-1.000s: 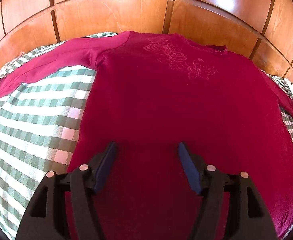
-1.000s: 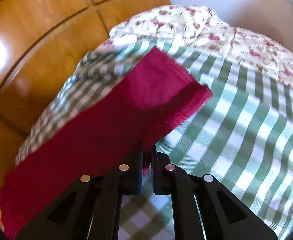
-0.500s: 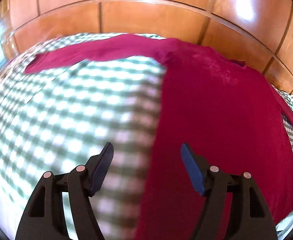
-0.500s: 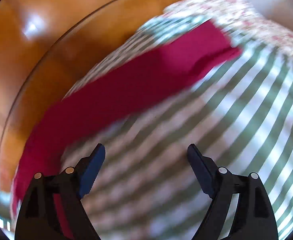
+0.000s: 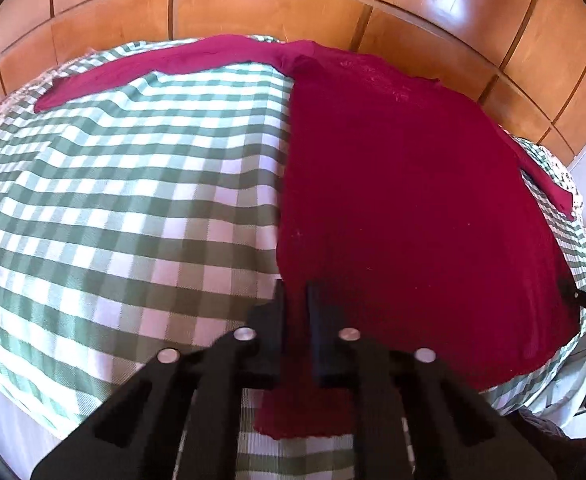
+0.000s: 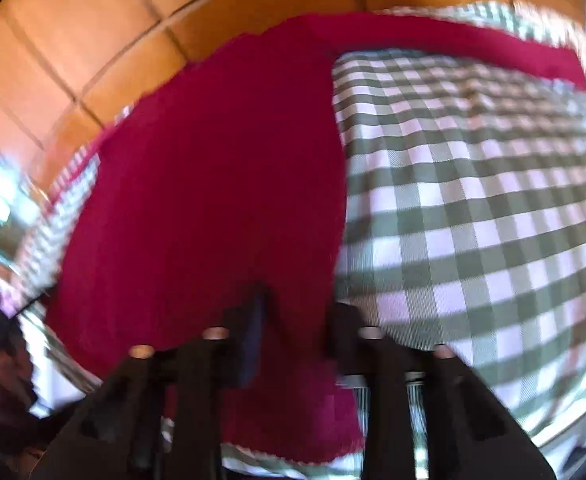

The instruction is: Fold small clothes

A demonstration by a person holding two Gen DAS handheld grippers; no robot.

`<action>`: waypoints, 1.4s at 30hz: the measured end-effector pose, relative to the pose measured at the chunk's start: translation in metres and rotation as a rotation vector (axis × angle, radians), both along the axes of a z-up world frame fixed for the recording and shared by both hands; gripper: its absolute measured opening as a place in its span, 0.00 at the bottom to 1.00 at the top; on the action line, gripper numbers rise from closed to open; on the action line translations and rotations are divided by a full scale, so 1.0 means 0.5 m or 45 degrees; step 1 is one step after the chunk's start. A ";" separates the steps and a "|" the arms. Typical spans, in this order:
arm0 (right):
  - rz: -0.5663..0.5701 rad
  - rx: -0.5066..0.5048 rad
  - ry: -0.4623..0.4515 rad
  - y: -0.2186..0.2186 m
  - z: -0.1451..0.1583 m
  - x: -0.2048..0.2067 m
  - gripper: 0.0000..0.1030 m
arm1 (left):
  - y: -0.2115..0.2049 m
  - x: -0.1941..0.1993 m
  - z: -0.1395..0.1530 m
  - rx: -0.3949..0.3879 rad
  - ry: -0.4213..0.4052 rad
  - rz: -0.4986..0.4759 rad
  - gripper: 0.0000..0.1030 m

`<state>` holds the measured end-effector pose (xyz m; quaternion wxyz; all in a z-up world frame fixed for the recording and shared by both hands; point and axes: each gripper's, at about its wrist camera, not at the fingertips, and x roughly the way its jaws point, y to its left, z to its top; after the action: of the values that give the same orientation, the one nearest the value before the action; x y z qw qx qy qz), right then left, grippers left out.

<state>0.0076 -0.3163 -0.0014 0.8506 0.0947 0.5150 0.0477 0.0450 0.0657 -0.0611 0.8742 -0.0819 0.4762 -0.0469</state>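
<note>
A dark red long-sleeved top (image 5: 405, 200) lies flat on a green-and-white checked cloth (image 5: 133, 208), sleeves spread to both sides. My left gripper (image 5: 296, 300) is shut on the top's bottom-left hem corner. In the right wrist view the same top (image 6: 221, 184) fills the left half, and my right gripper (image 6: 297, 316) straddles its bottom-right hem corner with the jaws partly apart and cloth between them. That view is blurred. The right gripper's tip also shows at the far right of the left wrist view (image 5: 585, 300).
The checked cloth (image 6: 473, 220) covers a bed. Wooden panelling (image 5: 293, 0) rises right behind the top's collar. A floral fabric (image 5: 565, 172) lies at the right edge of the bed. The bed's near edge runs just under both grippers.
Both grippers moved to the top's bottom hem corners. The left one went from open to shut on the hem. The right one, which let go of the right sleeve, narrowed around the other corner.
</note>
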 end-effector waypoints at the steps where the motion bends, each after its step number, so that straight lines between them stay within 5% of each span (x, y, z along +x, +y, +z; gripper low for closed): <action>1: -0.003 -0.009 -0.008 -0.002 0.005 -0.003 0.08 | 0.000 -0.006 0.004 -0.008 -0.002 0.000 0.04; 8: 0.036 -0.015 0.024 -0.012 0.009 -0.047 0.07 | 0.011 -0.054 0.007 -0.044 0.028 0.008 0.04; 11: -0.005 0.087 0.024 -0.031 0.009 -0.044 0.09 | 0.012 -0.053 0.016 -0.020 0.023 0.011 0.18; 12: -0.040 0.130 0.010 -0.049 0.014 -0.040 0.13 | 0.013 -0.052 0.024 0.010 0.004 0.028 0.34; 13: -0.074 0.141 -0.011 -0.067 0.019 -0.032 0.28 | 0.015 -0.049 0.039 0.042 -0.041 0.045 0.37; 14: -0.140 0.136 -0.051 -0.095 0.030 -0.024 0.55 | 0.015 -0.046 0.048 0.052 -0.065 0.048 0.37; 15: -0.202 0.138 -0.084 -0.119 0.038 -0.019 0.65 | 0.013 -0.037 0.058 0.062 -0.087 0.051 0.38; 21: -0.748 0.293 -0.205 -0.363 0.034 0.067 0.69 | -0.043 0.041 0.100 0.074 -0.175 0.012 0.39; 26: -1.148 0.387 -0.248 -0.544 0.000 0.144 0.56 | -0.131 0.097 0.090 0.108 -0.151 -0.095 0.44; 34: -1.326 0.346 -0.262 -0.650 -0.017 0.269 0.56 | -0.197 0.148 0.039 0.144 -0.029 -0.145 0.45; 36: -1.314 0.295 -0.243 -0.661 -0.019 0.303 0.47 | -0.205 0.155 0.027 0.149 -0.009 -0.139 0.46; 37: -1.286 0.239 -0.213 -0.661 -0.020 0.320 0.33 | -0.207 0.157 0.022 0.150 -0.006 -0.135 0.46; 38: -1.263 0.126 -0.159 -0.664 -0.016 0.323 0.05 | -0.207 0.163 0.020 0.154 -0.007 -0.135 0.47; 40: -1.233 -0.032 -0.132 -0.662 -0.012 0.322 0.03 | -0.206 0.164 0.020 0.151 -0.008 -0.134 0.47; 42: -1.274 -0.037 -0.123 -0.676 -0.009 0.292 0.01 | -0.199 0.171 0.017 0.119 0.000 -0.125 0.48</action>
<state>0.1537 -0.6546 -0.0061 0.7933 0.3157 0.3674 -0.3688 0.1305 -0.0338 -0.0525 0.8737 -0.0175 0.4815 -0.0673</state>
